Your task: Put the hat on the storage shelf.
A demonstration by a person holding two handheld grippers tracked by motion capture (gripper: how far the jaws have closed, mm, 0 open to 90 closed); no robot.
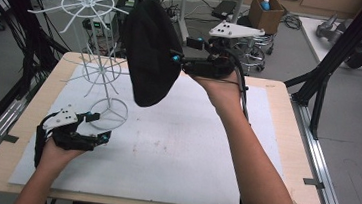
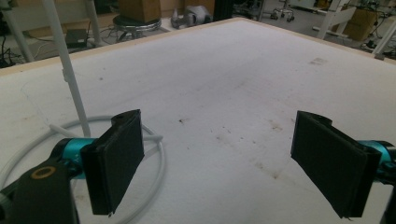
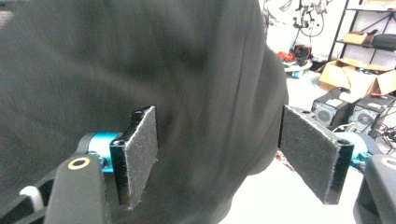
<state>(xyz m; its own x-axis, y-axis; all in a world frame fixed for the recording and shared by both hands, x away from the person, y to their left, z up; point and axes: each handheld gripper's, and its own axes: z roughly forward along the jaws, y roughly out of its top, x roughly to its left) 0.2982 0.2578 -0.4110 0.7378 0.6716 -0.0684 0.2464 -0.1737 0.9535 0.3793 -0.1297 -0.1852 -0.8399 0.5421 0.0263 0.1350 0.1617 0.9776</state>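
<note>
One black knit hat (image 1: 149,54) hangs in the air above the far middle of the table (image 1: 275,141), just in front of the open right gripper (image 1: 180,64). One white wire rack (image 1: 96,48) stands far left. The left gripper (image 1: 102,127), near left, is open and empty. No writing is readable.

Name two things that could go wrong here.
1. The right hand-held gripper has its jaws open around the hat, so the hat could drop if not hooked on the rack.
2. The rack is thin and the left hand-held gripper, open by its base, isn't gripping it; it might tip.
</note>
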